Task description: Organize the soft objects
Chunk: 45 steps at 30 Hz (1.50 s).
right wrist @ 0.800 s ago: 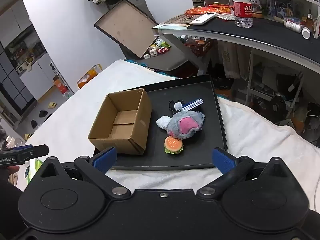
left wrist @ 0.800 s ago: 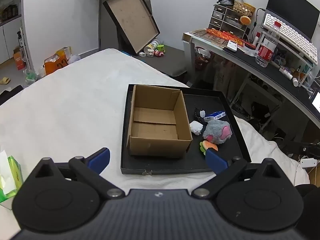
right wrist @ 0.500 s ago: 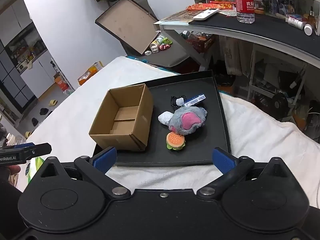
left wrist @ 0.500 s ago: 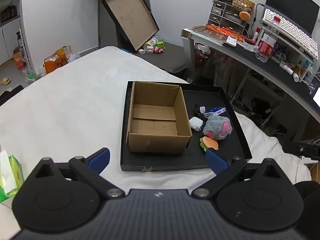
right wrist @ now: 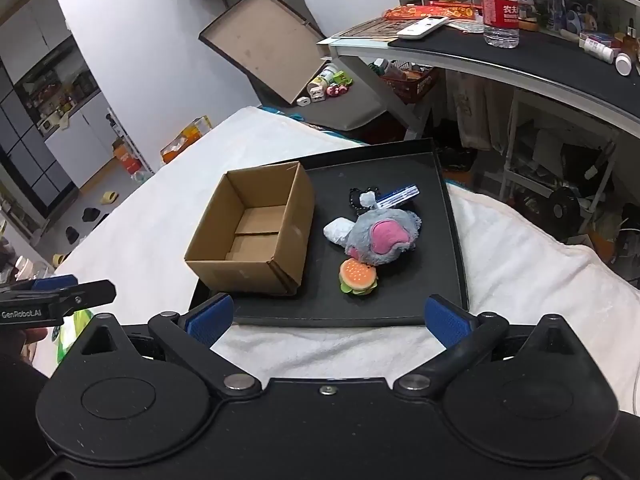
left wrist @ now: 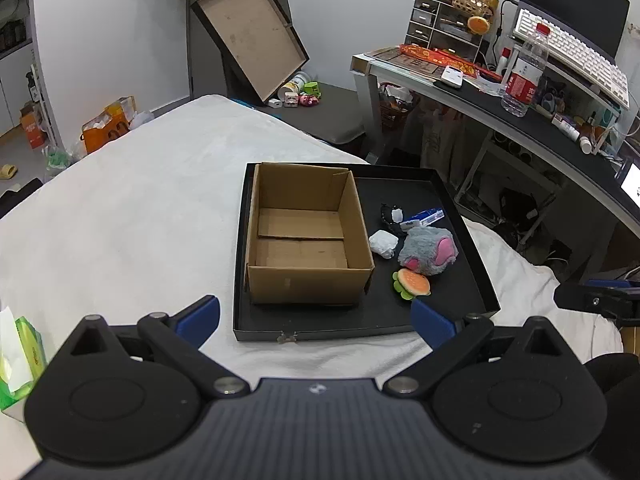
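Landmark: the desk [left wrist: 500, 100], right of the white bed [left wrist: 140, 200].
Water bottle [left wrist: 524, 76]: upright on the desk, red label.
Keyboard [left wrist: 572, 52]: on a raised shelf behind the bottle.
Remote [right wrist: 422, 26]: flat near the desk's left end.
Drawer unit [left wrist: 444, 28]: at the desk's far corner.
Tissue pack [left wrist: 16, 360]: green, on the bed, far from the desk.

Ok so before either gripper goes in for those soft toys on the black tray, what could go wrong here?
1. The burger toy touches the grey plush, so grabbing one may drag the other.
2. The white wad is tucked against the plush and could get pinched along with it.
3. The cardboard box is light and open-topped; a gripper bumping its wall may slide it on the black tray.
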{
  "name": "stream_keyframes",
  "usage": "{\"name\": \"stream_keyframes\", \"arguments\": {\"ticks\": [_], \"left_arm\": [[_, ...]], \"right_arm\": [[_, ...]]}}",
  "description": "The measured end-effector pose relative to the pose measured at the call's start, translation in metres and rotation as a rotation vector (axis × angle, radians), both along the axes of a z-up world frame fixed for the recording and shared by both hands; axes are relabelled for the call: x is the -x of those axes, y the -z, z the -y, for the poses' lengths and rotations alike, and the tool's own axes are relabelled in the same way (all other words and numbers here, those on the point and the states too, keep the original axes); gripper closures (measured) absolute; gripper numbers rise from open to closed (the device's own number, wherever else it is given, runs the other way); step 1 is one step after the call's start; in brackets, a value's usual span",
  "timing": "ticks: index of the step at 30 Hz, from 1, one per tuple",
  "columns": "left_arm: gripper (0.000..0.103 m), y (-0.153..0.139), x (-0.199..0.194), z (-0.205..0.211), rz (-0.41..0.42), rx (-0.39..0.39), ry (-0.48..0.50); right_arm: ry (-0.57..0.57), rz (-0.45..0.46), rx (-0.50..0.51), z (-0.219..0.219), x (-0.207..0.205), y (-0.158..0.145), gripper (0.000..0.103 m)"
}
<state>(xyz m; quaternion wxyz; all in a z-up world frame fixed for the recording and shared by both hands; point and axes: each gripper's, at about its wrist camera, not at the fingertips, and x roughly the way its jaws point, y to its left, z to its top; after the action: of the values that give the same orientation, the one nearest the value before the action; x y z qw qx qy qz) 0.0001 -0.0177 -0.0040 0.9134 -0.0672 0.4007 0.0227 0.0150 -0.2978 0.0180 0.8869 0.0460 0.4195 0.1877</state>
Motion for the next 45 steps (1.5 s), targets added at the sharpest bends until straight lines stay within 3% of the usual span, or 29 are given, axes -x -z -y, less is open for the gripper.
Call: {"name": "stream_keyframes", "arguments": {"ticks": [45], "left_arm": [[0.002, 0.003, 0.0, 0.013, -0.027, -0.027, 0.002]], "right_arm": [[-0.013, -0.027, -0.003, -0.01, 0.011, -0.006, 0.0]]}}
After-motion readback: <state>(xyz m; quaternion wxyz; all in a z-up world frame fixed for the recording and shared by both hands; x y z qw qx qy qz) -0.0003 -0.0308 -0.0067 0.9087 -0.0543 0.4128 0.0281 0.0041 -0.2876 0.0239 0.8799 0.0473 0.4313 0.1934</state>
